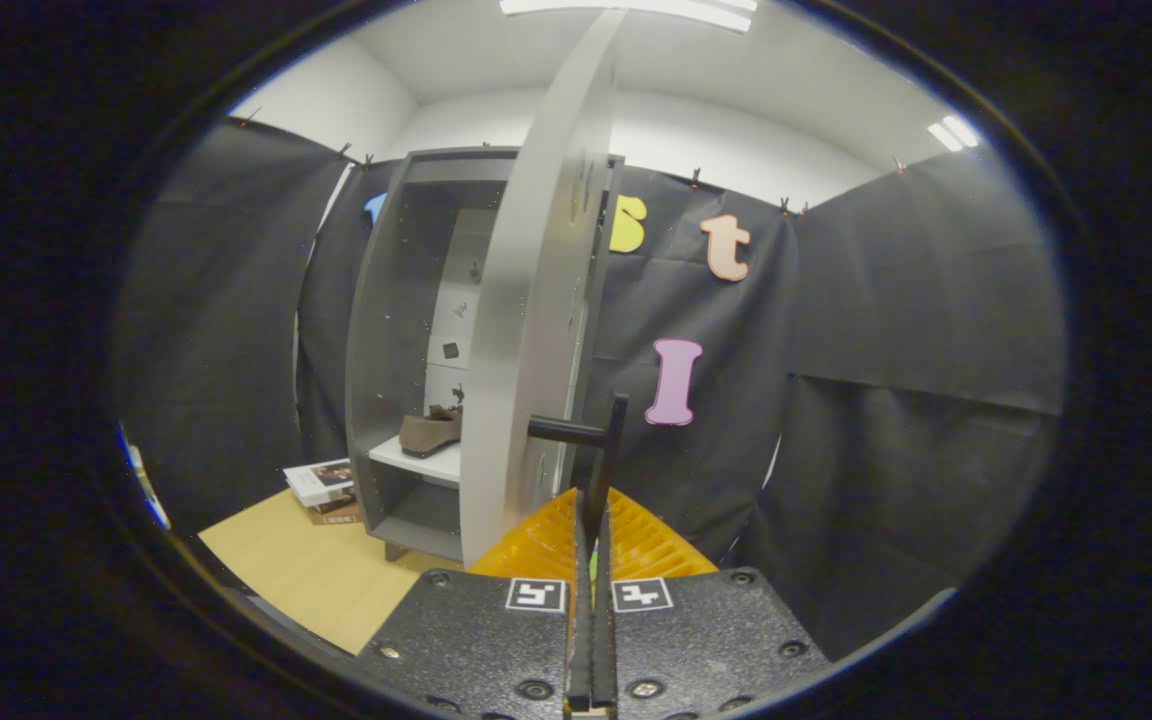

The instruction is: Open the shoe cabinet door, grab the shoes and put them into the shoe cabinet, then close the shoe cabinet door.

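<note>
Grey steel-looking panel right ahead of me: that's the shoe cabinet door point(521, 330), swung wide so I see it nearly edge-on, standing tall just beyond my fingers. Off its face juts the black door handle point(601, 440), a stub with an upright bar, and my gripper point(592, 520) looks pinched tight around the lower end of that bar, fingers pressed together with no gap I can see. To the left of the door, the shoe cabinet point(386, 350) is open, and a brown shoe point(431, 432) is already lying on the pale shelf point(426, 462) inside, toe pointing left, long axis across the opening. Beside the cabinet's foot, a couple of books point(324, 490) sit stacked on the wooden floor point(316, 570). So, as I read it, the loading is done and the closing is what's left. The handle's bar runs straight up and down, dead ahead of my fingertips, and the cabinet mouth lies to my left; the door should swing that way, leftward and away from me, around its hinge at the far edge.
</note>
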The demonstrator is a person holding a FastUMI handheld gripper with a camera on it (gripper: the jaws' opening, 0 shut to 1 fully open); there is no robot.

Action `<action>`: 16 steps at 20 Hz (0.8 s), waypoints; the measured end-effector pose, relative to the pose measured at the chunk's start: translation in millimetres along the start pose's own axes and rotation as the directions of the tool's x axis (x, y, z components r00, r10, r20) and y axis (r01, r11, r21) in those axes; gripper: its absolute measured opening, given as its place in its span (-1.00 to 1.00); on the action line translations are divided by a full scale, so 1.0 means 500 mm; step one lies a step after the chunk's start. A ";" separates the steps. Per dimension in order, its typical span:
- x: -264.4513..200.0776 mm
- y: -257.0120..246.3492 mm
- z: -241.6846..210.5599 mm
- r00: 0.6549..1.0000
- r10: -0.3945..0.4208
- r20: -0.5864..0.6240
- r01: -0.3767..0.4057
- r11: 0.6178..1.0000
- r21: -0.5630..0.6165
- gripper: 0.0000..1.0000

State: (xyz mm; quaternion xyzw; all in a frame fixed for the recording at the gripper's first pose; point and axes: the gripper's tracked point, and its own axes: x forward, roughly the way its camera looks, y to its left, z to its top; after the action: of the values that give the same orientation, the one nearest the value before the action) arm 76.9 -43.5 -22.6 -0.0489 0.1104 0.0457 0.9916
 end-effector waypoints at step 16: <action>-0.047 0.011 0.051 0.977 -0.079 0.200 0.089 0.995 -0.041 0.17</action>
State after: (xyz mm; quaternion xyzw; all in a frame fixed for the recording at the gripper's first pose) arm 59.1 -37.3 7.0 -0.0734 0.0076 0.0112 0.9972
